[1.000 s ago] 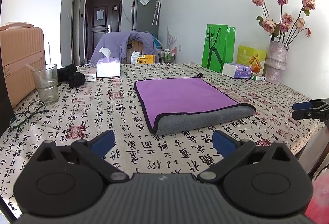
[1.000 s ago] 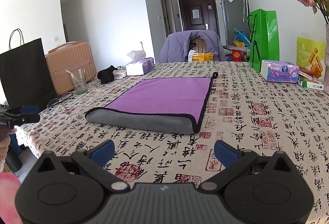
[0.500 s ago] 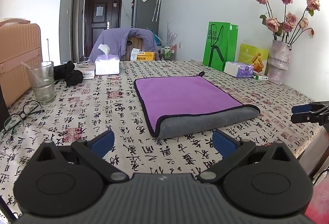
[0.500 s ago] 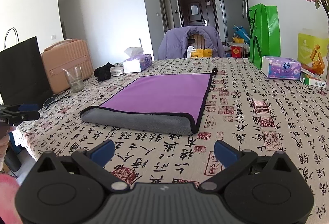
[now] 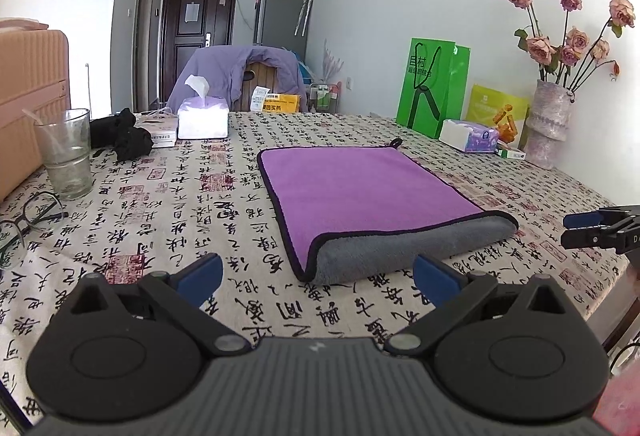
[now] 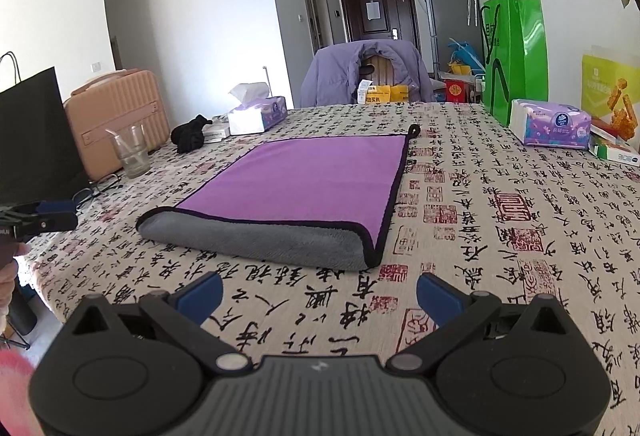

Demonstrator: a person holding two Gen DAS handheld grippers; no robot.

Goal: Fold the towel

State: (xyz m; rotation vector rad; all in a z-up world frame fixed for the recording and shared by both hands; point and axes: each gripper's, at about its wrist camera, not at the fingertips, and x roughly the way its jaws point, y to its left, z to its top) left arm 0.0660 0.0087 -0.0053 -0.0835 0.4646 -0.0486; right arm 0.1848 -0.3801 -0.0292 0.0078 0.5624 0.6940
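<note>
A purple towel (image 5: pixel 360 187) with a grey underside and black trim lies folded flat on the patterned tablecloth (image 5: pixel 200 220); its grey fold faces me. It also shows in the right wrist view (image 6: pixel 304 179). My left gripper (image 5: pixel 316 278) is open and empty, low over the table just short of the fold's left corner. My right gripper (image 6: pixel 318 294) is open and empty, just short of the fold's right corner. The right gripper also shows at the far right of the left wrist view (image 5: pixel 592 232), and the left gripper at the left edge of the right wrist view (image 6: pixel 40 218).
A glass (image 5: pixel 66 155), eyeglasses (image 5: pixel 28 220), a black cloth (image 5: pixel 124 135) and a tissue box (image 5: pixel 202 117) sit on the left. A green bag (image 5: pixel 432 87), tissue pack (image 5: pixel 470 135) and flower vase (image 5: pixel 546 123) stand along the right wall. A chair with a jacket (image 5: pixel 240 75) stands beyond.
Both grippers have dropped a little lower and moved slightly nearer the towel's folded edge. The towel has not moved.
</note>
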